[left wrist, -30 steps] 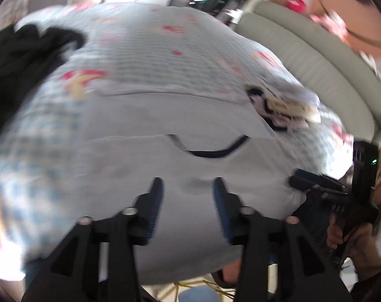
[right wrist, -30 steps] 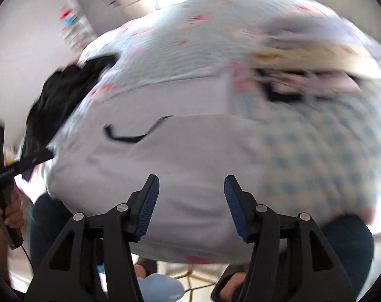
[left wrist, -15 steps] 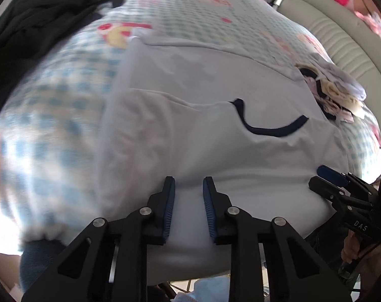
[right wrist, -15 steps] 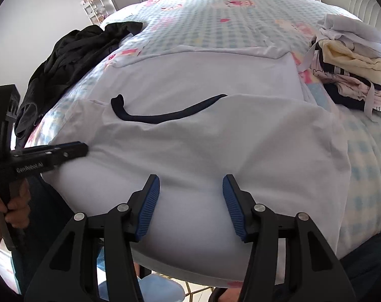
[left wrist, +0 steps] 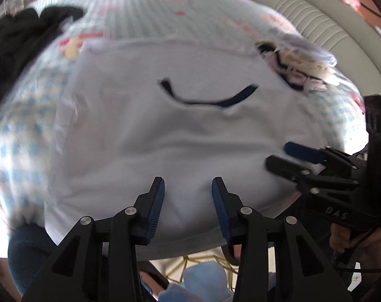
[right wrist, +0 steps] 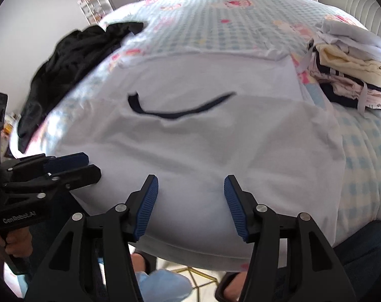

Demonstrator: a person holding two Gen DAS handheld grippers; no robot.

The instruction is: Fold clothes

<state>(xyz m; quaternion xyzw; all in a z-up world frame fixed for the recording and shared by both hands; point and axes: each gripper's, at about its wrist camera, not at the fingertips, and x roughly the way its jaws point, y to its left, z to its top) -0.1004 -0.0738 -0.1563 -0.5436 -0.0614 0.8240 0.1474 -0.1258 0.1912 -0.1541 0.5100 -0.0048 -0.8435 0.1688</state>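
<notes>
Over white shirt (left wrist: 170, 136) | left tool (left wrist: 188, 191) just reopened, empty | right tool (right wrist: 190, 191) apart, empty

Open stretch of white shirt (right wrist: 190, 136) straight ahead of the right hand-held gripper (right wrist: 190, 198), nothing lying on it. Blocked to its left by the left hand-held gripper (right wrist: 72, 166), just beside. Further left, black garment heap (right wrist: 72, 58); to the right, folded clothes stack (right wrist: 349, 70). Bare checked bed (right wrist: 215, 20) beyond.

Each black claw (left wrist: 188, 211) (right wrist: 190, 206) has ribbed blue pads (right wrist: 145, 206), silver screws and white lettering on its body.
</notes>
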